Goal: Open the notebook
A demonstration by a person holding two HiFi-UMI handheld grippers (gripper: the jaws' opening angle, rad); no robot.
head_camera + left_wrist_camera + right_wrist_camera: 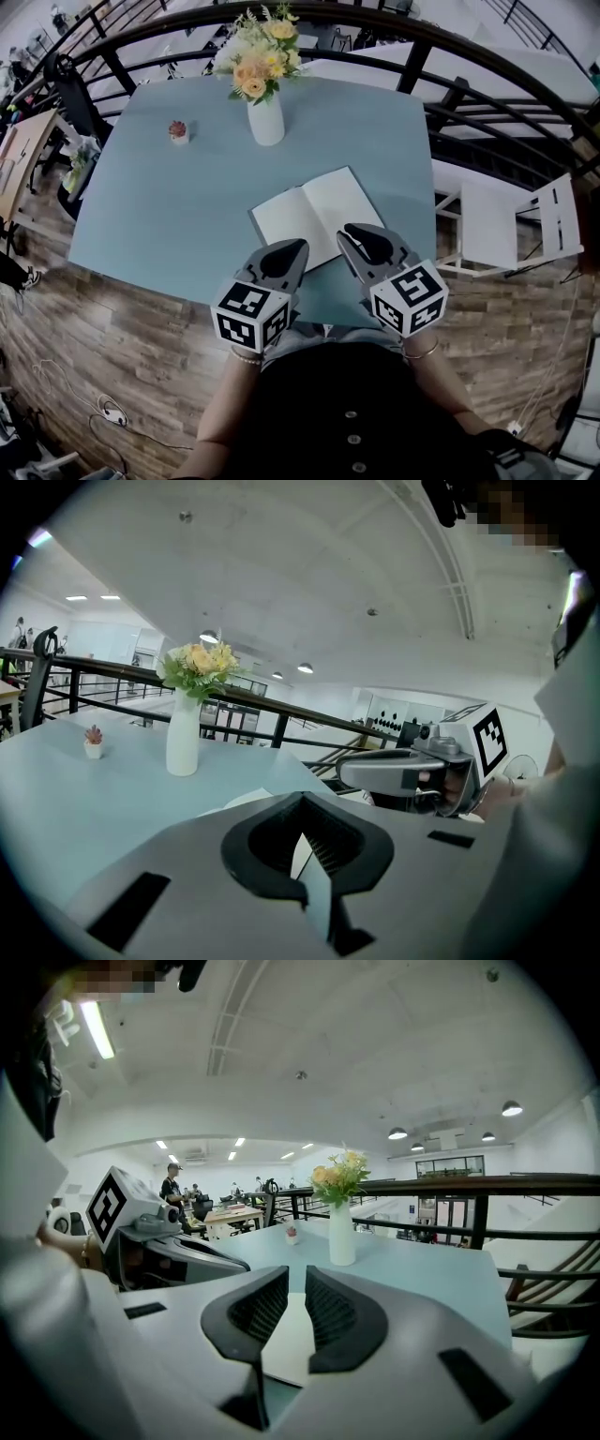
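The white-paged paper notebook (309,211) lies flat and already open on the pale blue desk (169,206), near my edge of it and just beyond my tips, turned a little askew. I judge it light: the sheets are thin and floppy, likely to curl or crease under a hard pinch, and the whole book could skate on this smooth top. If a leaf needs turning, I would catch it at its free outer edge, away from the centre fold, and press down the opposite half so nothing slides. Both visible pages look blank and clean, with the spine fold running between them.

My left tongs (300,246) are pressed together at the tips and pinch nothing. My right tongs (343,231) stand slightly spread, with only a bare page showing through the gap.
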